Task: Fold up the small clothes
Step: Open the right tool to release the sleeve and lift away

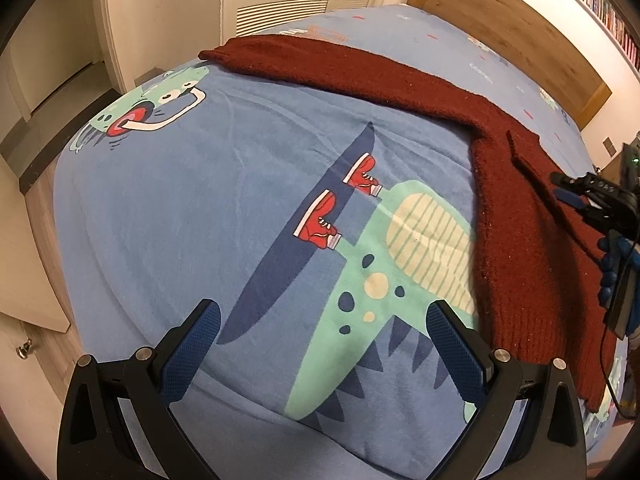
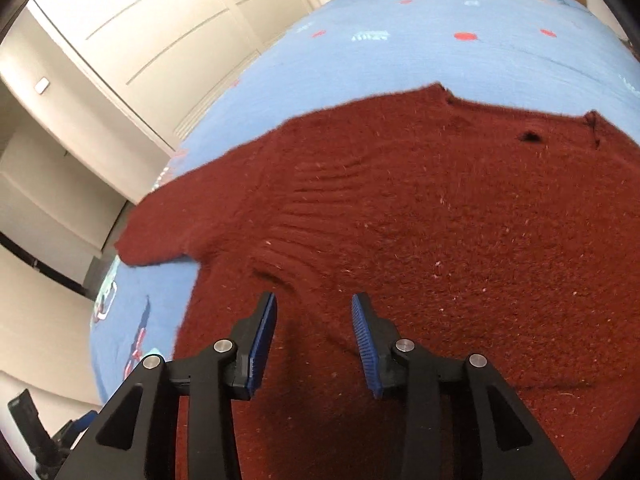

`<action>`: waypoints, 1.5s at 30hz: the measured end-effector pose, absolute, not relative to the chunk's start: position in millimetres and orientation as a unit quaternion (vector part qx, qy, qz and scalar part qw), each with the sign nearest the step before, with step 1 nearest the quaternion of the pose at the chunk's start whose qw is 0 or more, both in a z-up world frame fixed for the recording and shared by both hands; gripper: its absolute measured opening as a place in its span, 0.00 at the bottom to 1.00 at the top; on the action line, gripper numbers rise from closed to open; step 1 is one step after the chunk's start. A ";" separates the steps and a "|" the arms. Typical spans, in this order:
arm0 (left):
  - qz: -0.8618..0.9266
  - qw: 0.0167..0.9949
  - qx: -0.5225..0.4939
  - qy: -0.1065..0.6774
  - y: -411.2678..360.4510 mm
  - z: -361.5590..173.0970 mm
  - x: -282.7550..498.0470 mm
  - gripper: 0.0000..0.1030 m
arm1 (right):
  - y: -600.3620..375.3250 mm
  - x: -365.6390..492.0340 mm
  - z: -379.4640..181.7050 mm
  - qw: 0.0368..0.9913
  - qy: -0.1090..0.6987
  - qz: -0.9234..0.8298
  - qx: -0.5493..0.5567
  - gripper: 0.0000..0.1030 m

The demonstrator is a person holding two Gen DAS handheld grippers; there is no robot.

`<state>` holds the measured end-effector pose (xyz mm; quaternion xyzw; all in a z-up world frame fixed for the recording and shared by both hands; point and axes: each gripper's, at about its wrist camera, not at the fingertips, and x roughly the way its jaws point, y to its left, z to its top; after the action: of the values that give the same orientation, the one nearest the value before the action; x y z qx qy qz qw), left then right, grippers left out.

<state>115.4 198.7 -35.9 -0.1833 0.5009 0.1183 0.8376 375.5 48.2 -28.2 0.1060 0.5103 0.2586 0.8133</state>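
While the dark red knitted sweater (image 2: 420, 220) lies spread flat on the blue bedsheet (image 1: 208, 184), the right gripper (image 2: 314, 340) hangs over its lower left part with its 2 blue-padded fingers (image 2: 262, 340) parted and nothing between them; whether the tips touch the wool cannot be told. Just ahead of those tips the knit is rucked into a short run of ridges, and 1 sleeve stretches out to the left past the body of the garment. The neckline sits at the far edge, toward the wooden headboard (image 1: 512, 28).

Seen from the left wrist view, the sweater runs along the right side of the bed, its sleeve reaching away toward the far left corner. The left gripper (image 1: 324, 344) is held above bare sheet, well to the left of the garment, its jaws spread wide and empty over a printed green dinosaur (image 1: 360, 292) wearing red sneakers. A gloved hand (image 1: 612, 264) holding the other tool shows at the right edge of that view, over the sweater. White cupboard doors (image 2: 160, 40) stand beyond the bed.
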 end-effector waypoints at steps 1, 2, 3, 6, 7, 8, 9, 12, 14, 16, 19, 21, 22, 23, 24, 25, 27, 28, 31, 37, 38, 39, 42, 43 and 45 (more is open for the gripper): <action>0.119 0.837 -0.183 0.502 199.6 -36.9 115.7 0.99 | 47.1 375.1 -26.0 0.819 0.505 0.253 0.102 0.40; 0.119 0.837 -0.183 0.502 200.4 -37.8 115.8 0.99 | 44.4 377.3 -23.0 0.824 0.502 0.243 0.098 0.40; 0.119 0.836 -0.184 0.503 201.6 -39.0 116.0 0.99 | 39.4 378.5 -22.7 0.832 0.499 0.225 0.090 0.40; 0.119 0.835 -0.191 0.502 205.2 -40.8 116.1 0.99 | 32.8 381.8 -25.9 0.841 0.500 0.191 0.076 0.40; 0.121 0.835 -0.189 0.502 206.0 -41.1 116.6 0.99 | 31.4 382.1 -29.3 0.843 0.503 0.180 0.070 0.40; 0.122 0.836 -0.187 0.502 206.9 -41.4 117.1 0.99 | 30.9 381.4 -34.1 0.842 0.507 0.173 0.068 0.40; 0.124 0.835 -0.188 0.502 208.4 -42.0 118.2 0.98 | 30.5 380.8 -37.7 0.839 0.511 0.172 0.069 0.40; 0.129 0.833 -0.193 0.502 214.4 -43.8 121.6 0.98 | 42.0 372.4 -42.2 0.844 0.507 0.168 0.053 0.44; 0.130 0.833 -0.196 0.501 218.0 -43.7 125.0 0.98 | 47.9 368.5 -42.1 0.843 0.505 0.177 0.052 0.44; 0.131 0.835 -0.198 0.497 221.9 -42.6 129.6 0.98 | 51.9 365.6 -39.8 0.841 0.505 0.189 0.054 0.44; 0.137 0.840 -0.199 0.486 228.0 -38.5 136.3 0.98 | 52.6 360.7 -34.4 0.842 0.500 0.198 0.053 0.44; 0.143 0.844 -0.199 0.478 234.0 -35.3 143.7 0.98 | 47.9 357.0 -29.0 0.848 0.491 0.192 0.050 0.44; 0.146 0.845 -0.201 0.475 236.8 -34.5 146.8 0.98 | 44.3 355.7 -26.2 0.853 0.486 0.185 0.046 0.44; 0.147 0.845 -0.204 0.472 240.2 -33.7 150.9 0.98 | 40.7 355.4 -25.4 0.856 0.483 0.178 0.042 0.44; 0.148 0.846 -0.208 0.469 243.6 -33.2 154.9 0.98 | 35.8 355.2 -26.2 0.859 0.482 0.166 0.038 0.44; 0.148 0.846 -0.211 0.466 246.7 -32.6 159.6 0.98 | 34.1 356.4 -29.4 0.859 0.485 0.161 0.037 0.44; 0.149 0.849 -0.211 0.461 251.0 -31.7 167.2 0.98 | 29.8 358.3 -39.0 0.854 0.496 0.151 0.037 0.44; 0.149 0.850 -0.211 0.459 253.3 -31.8 171.7 0.98 | 29.9 357.0 -41.1 0.852 0.499 0.151 0.036 0.44; 0.150 0.850 -0.219 0.456 262.9 -33.0 183.3 0.98 | 35.0 353.2 -40.9 0.851 0.499 0.162 0.029 0.44; 0.163 0.846 -0.254 0.441 295.3 -37.7 206.3 0.98 | 39.3 341.7 -26.3 0.852 0.487 0.190 0.034 0.44; 0.166 0.844 -0.261 0.437 302.2 -38.7 210.9 0.98 | 39.1 339.5 -24.1 0.852 0.485 0.193 0.036 0.44; 0.167 0.843 -0.270 0.435 308.3 -39.6 215.5 0.98 | 38.9 337.3 -22.0 0.852 0.483 0.197 0.038 0.44; 0.168 0.840 -0.289 0.427 322.1 -41.6 227.2 0.98 | 39.5 330.0 -16.4 0.853 0.477 0.208 0.040 0.44; 0.167 0.839 -0.297 0.424 327.3 -43.1 232.3 0.98 | 39.8 327.1 -14.1 0.853 0.476 0.212 0.041 0.44; 0.166 0.837 -0.307 0.422 335.0 -45.7 240.1 0.98 | 39.9 318.8 -9.6 0.852 0.474 0.218 0.045 0.44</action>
<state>240.1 335.0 -45.7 -0.3072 0.4215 0.1656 0.8370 318.8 39.9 -9.6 0.0453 0.4739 0.2182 0.8519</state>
